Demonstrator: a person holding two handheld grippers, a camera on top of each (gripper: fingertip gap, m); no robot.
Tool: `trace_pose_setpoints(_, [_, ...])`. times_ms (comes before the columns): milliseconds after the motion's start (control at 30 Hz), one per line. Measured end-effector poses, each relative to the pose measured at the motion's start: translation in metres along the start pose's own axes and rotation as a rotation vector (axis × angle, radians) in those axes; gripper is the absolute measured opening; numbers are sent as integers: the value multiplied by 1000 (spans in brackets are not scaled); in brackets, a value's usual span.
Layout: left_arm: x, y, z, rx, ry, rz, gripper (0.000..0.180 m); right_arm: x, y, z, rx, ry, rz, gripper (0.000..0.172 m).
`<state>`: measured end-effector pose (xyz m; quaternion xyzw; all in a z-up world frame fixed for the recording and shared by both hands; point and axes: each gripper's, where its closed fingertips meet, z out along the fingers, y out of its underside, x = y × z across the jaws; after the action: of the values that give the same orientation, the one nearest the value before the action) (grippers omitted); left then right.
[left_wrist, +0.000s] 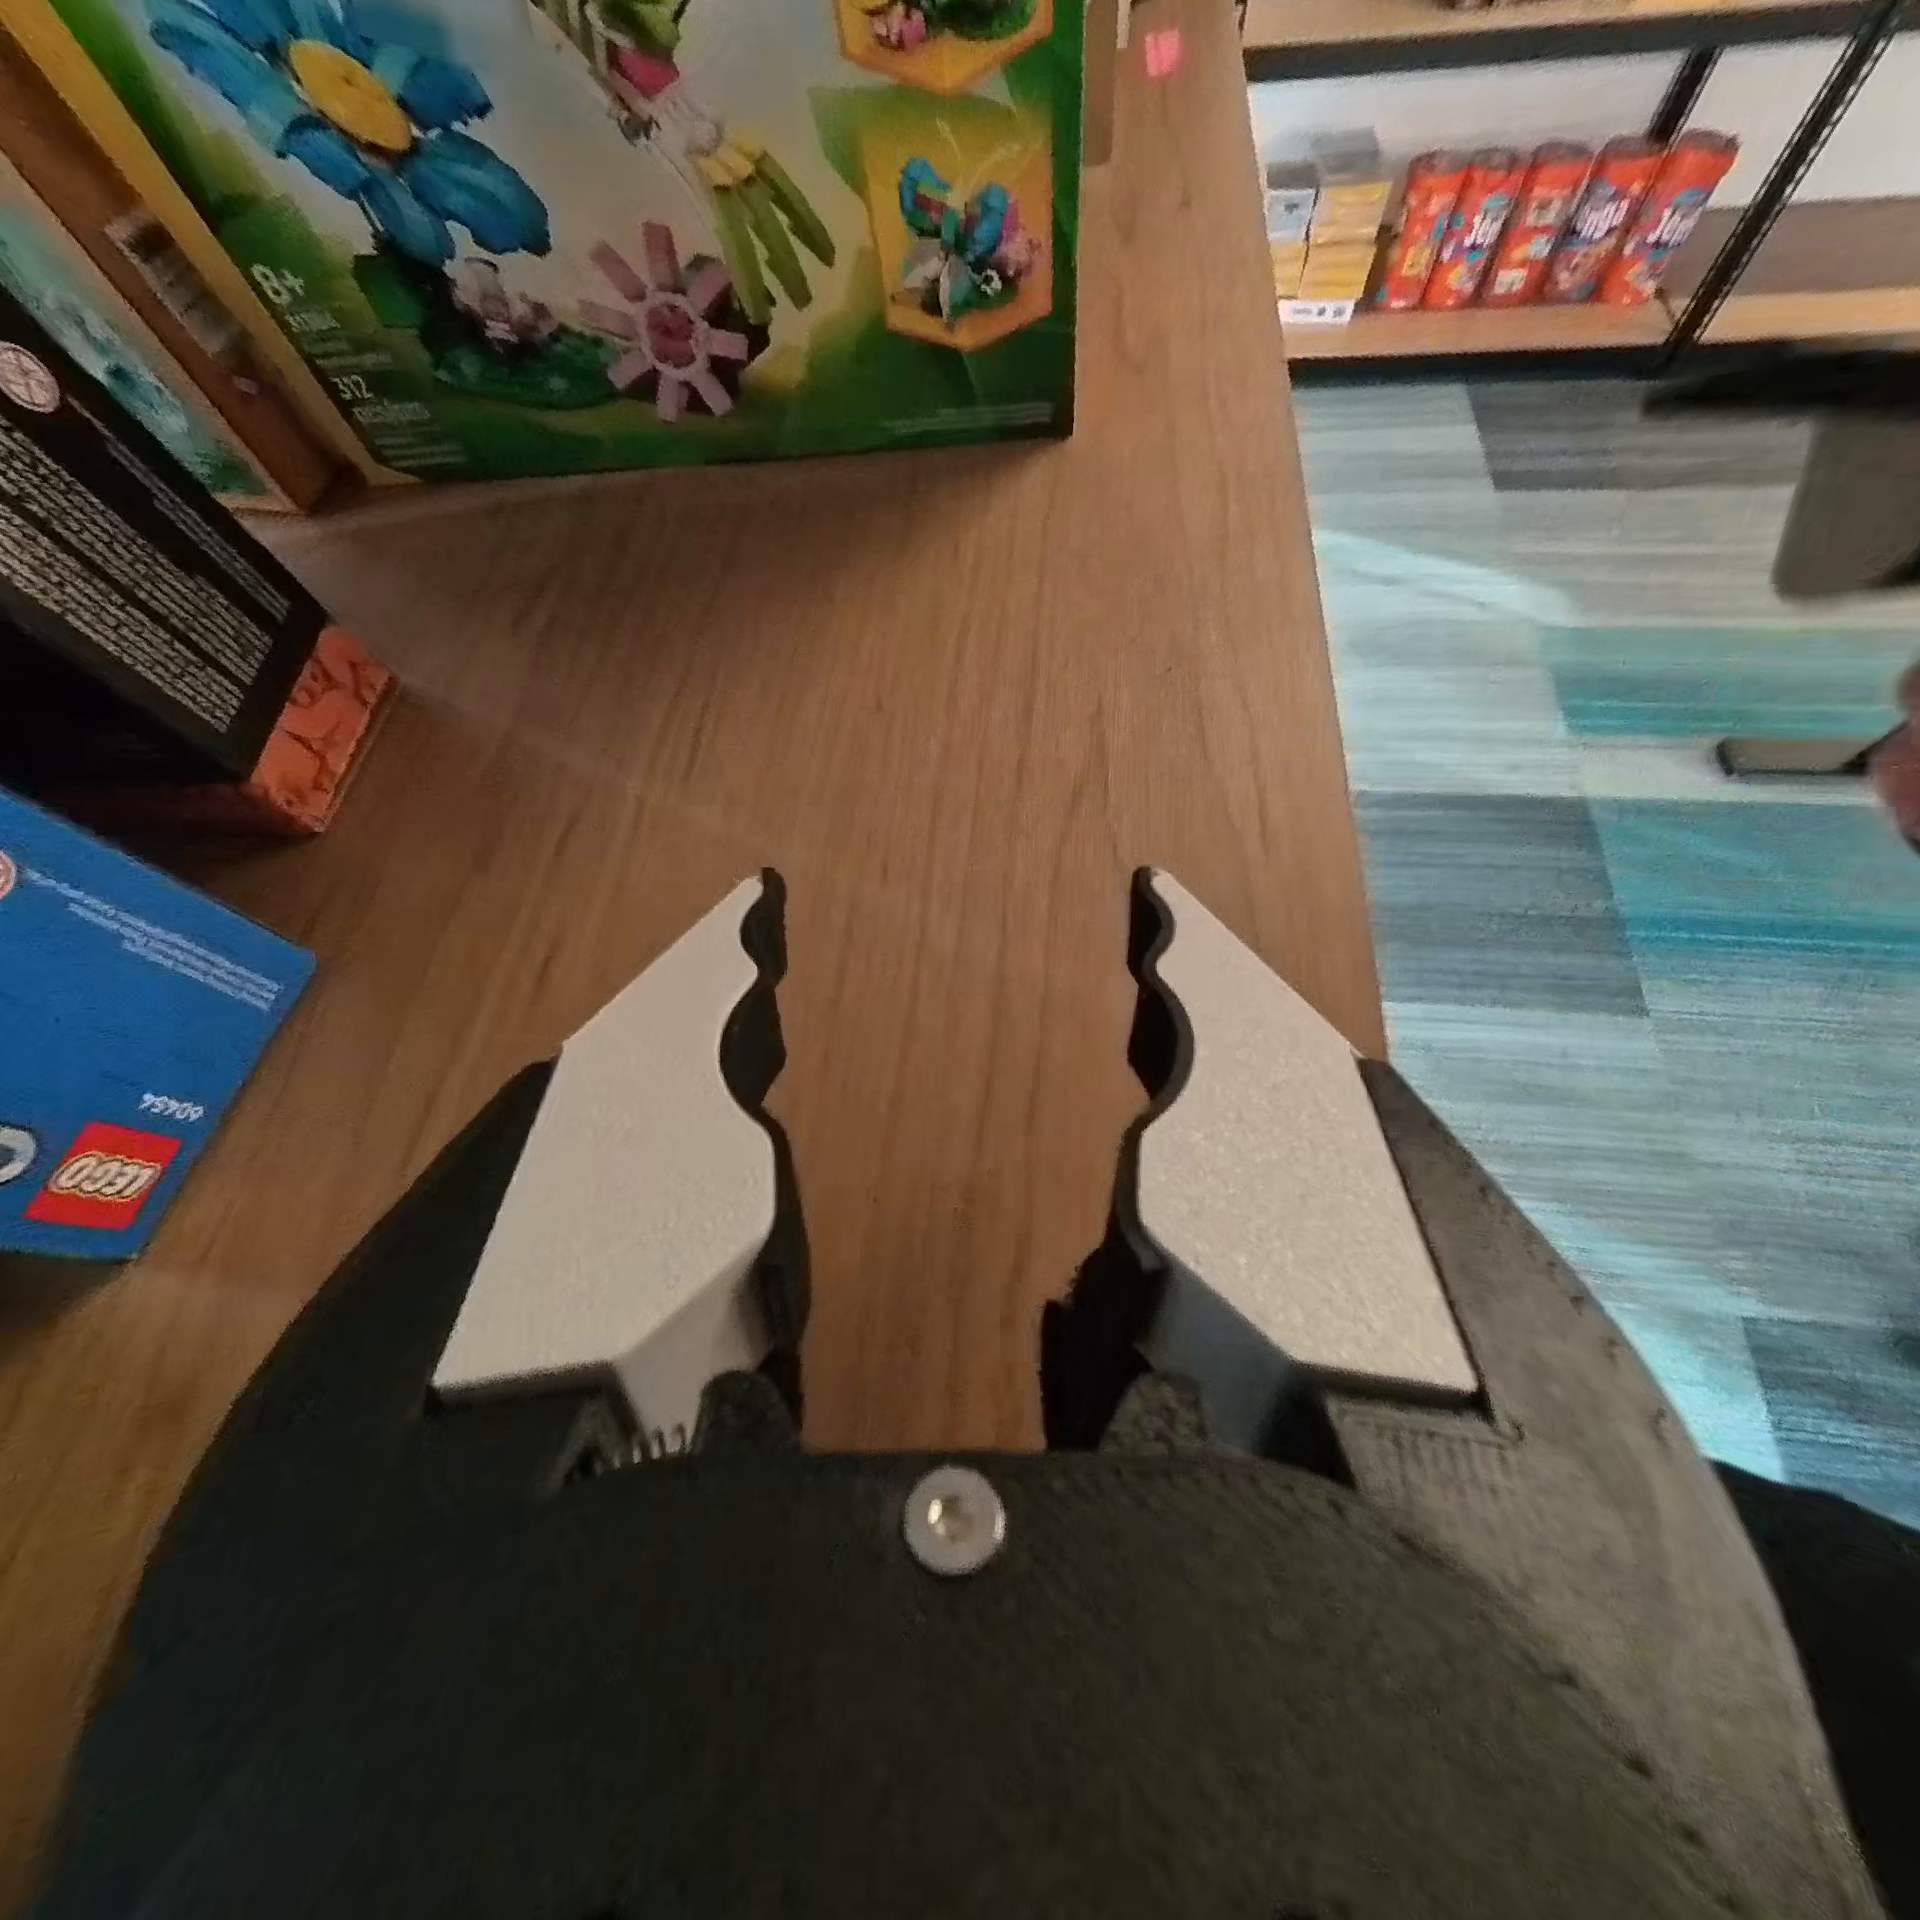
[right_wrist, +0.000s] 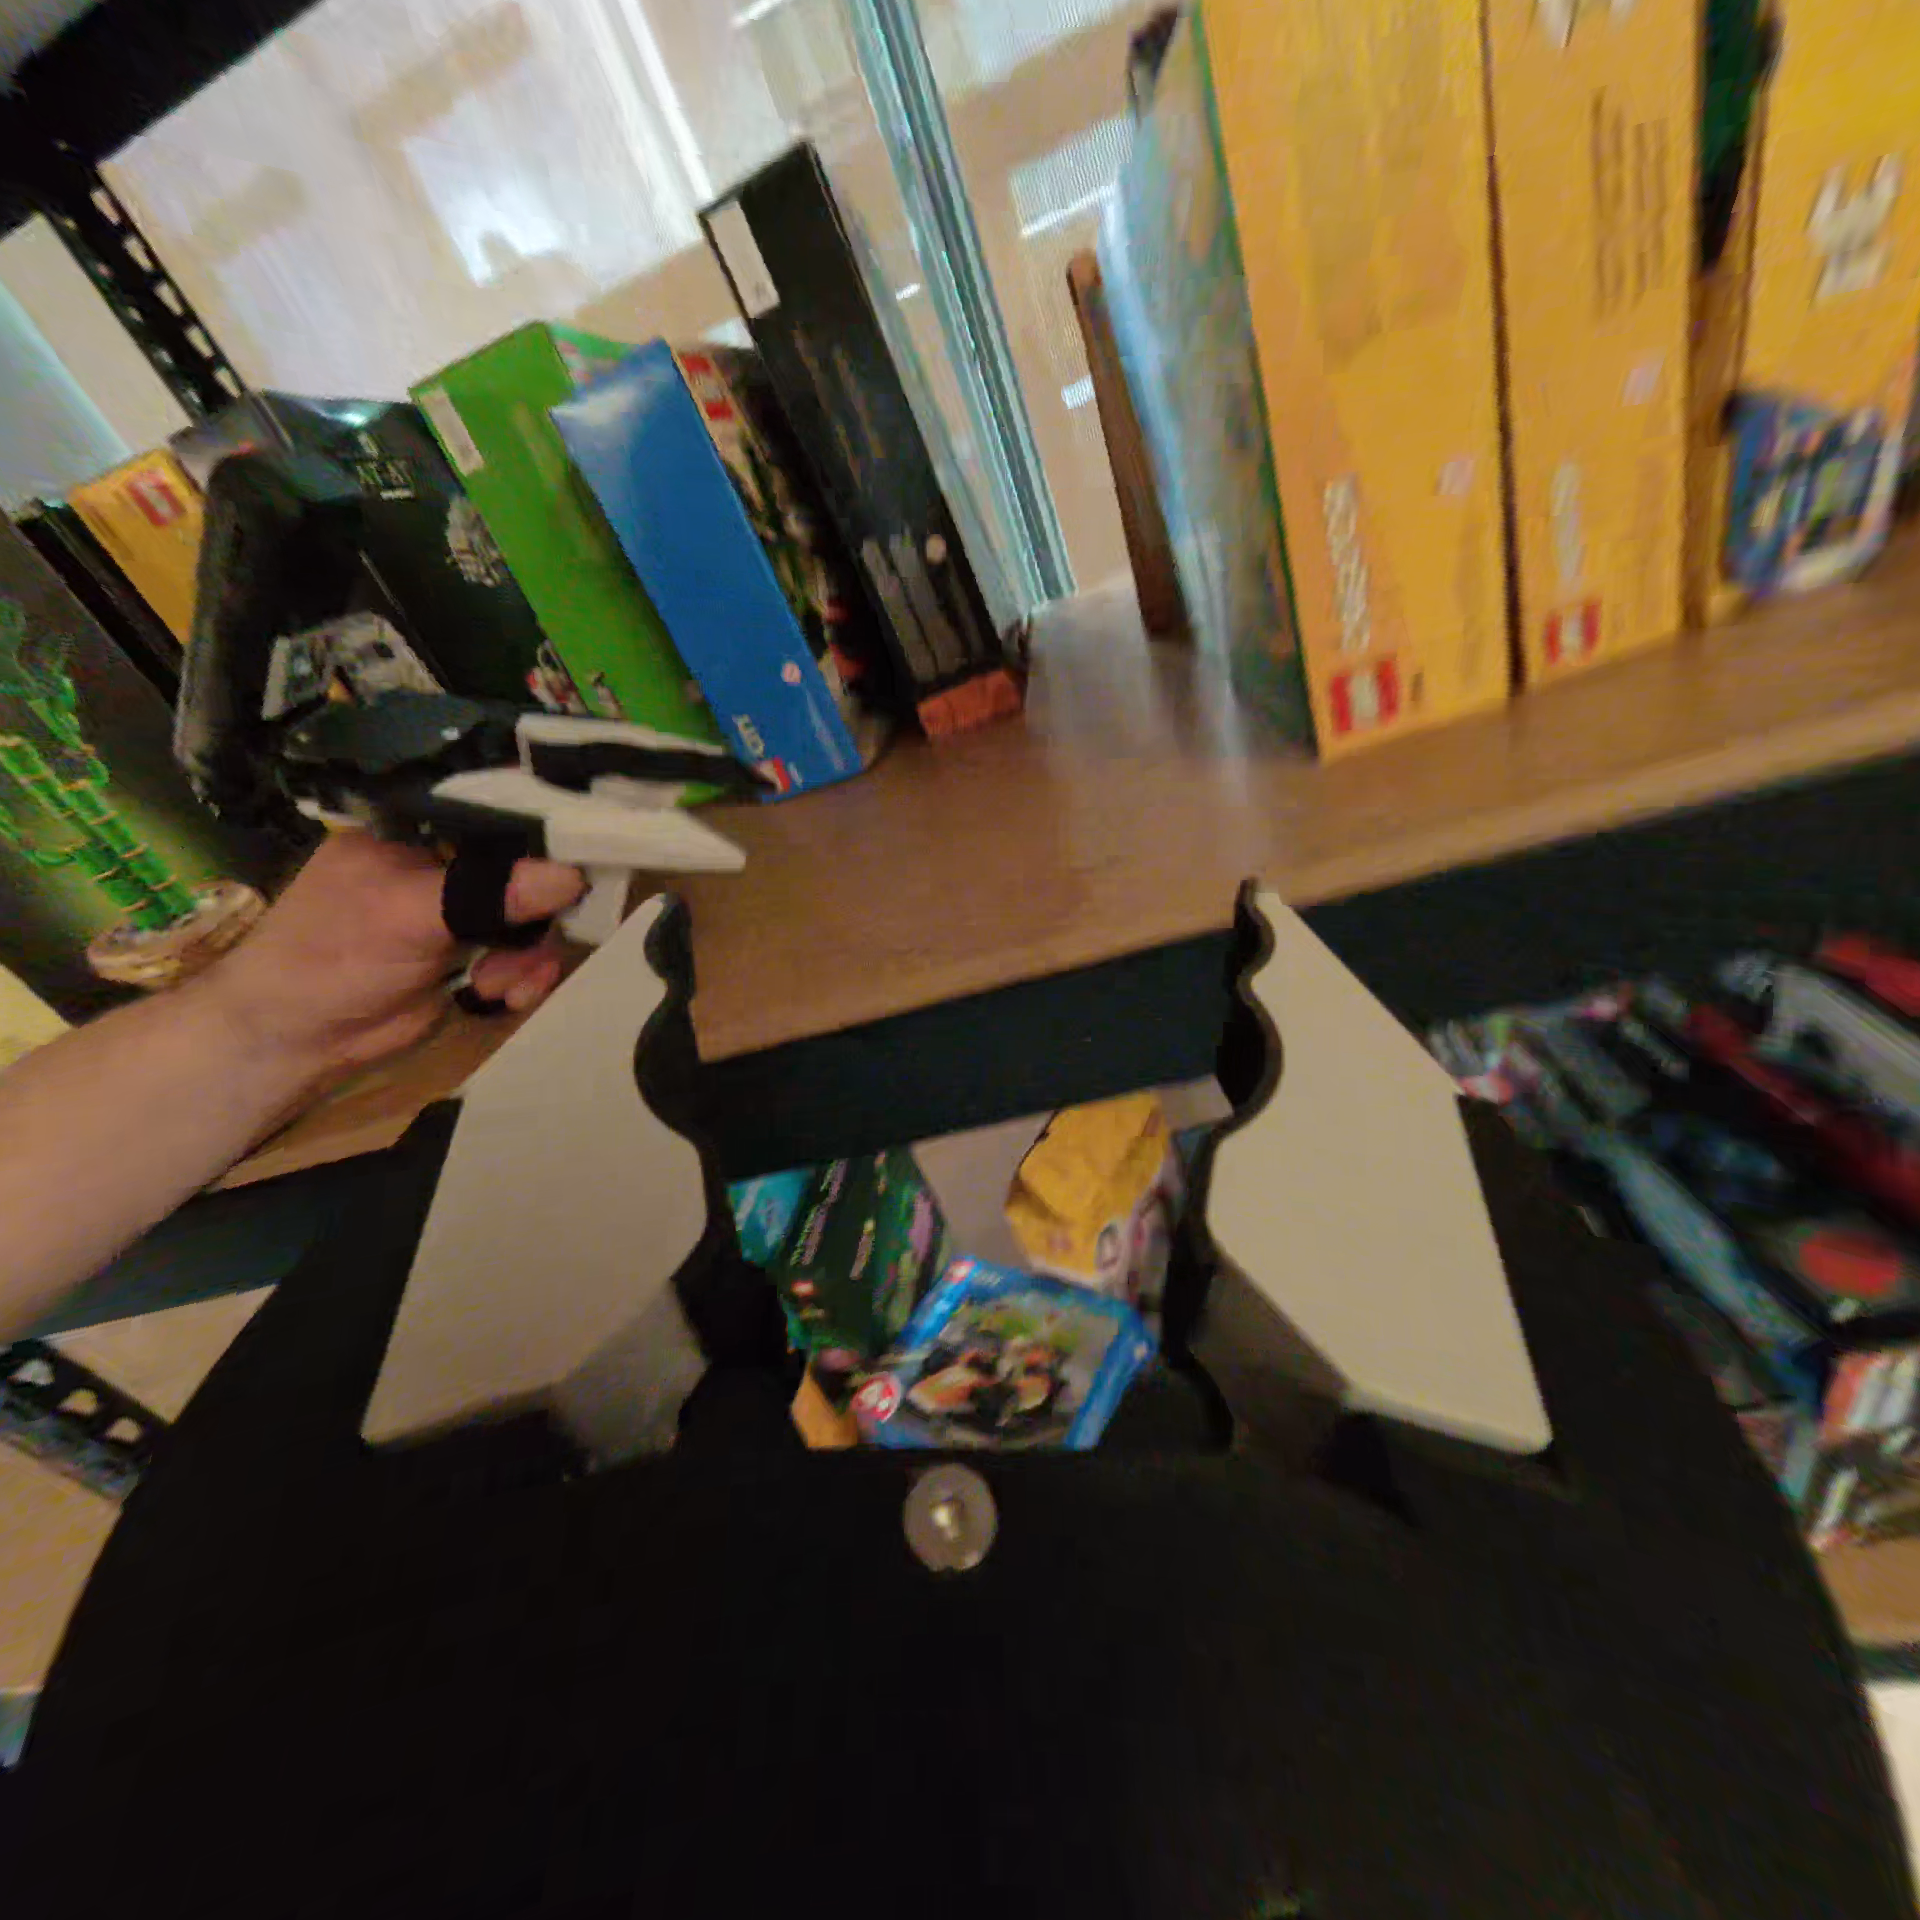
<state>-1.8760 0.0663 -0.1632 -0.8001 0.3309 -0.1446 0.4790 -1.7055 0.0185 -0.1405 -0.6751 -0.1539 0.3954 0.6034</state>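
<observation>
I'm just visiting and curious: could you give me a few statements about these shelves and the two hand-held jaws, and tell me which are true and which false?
1. The left gripper has its jaws apart over bare wooden shelf. True.
2. The right gripper clamps a yellow box. False: its jaws are open, nothing between them.
3. A green box with a blue flower stands ahead of the left gripper. True.
4. The floor is red tile. False: blue-toned carpet.
5. A hand holds the left gripper. True.
</observation>
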Motion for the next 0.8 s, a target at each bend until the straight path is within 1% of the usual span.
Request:
trace_pose_setpoints(100, [3,-22,9,85,10,-119,66,28,-58,20,7,-35,-125,115])
trace_pose_setpoints(167, [6,-44,25,137,29,-196,68,46,-93,34,4,-61,-219,121])
trace_pose_setpoints(267, [-5,-81,52,186,-48,-202,73,86,-141,55,0,-37,-360,126])
trace_pose_setpoints(367, [-22,-115,75,232,-140,-201,75,118,-174,82,-5,-114,-341,131])
trace_pose_setpoints(433, [-36,-129,91,257,-182,-204,77,143,-181,104,-48,-138,-330,140])
trace_pose_setpoints(467, [-46,-133,99,263,-193,-232,78,154,-180,115,-73,-150,-339,141])
trace_pose_setpoints(567, [-67,-136,124,296,-135,-352,79,170,-171,142,-126,-239,-306,145])
trace_pose_setpoints(667, [-77,-138,143,343,-65,-426,79,179,-162,156,-159,-298,-267,147])
trace_pose_setpoints(700, [-77,-142,146,367,-28,-427,77,176,-162,157,-151,-332,-269,145])
trace_pose_setpoints(767, [-76,-145,154,380,22,-437,78,173,-157,160,-166,-375,-281,138])
trace_pose_setpoints(800, [-73,-148,158,386,60,-440,74,169,-152,161,-184,-405,-289,132])
